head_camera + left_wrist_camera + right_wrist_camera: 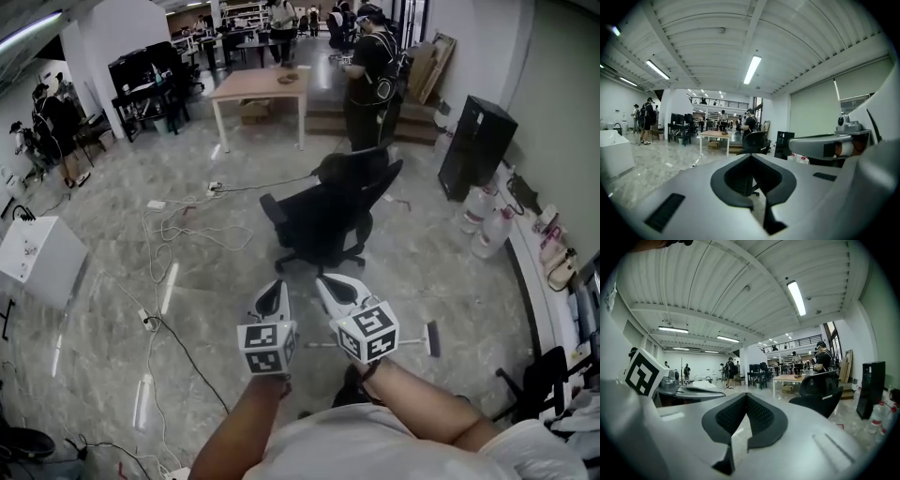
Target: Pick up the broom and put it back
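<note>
Broom [432, 338] is lying flat on the floor [450, 281], low on my right. Its handle runs behind my right claw [330, 289] and the brush end pokes out past it. Both that one and my left claw [274, 292] are clenched on nothing, aimed out toward the office chair [328, 211]. My plan for this bit: tip the right one down, spread it first, come in across the stick, and grab around mid-handle so the head doesn't swing.
</note>
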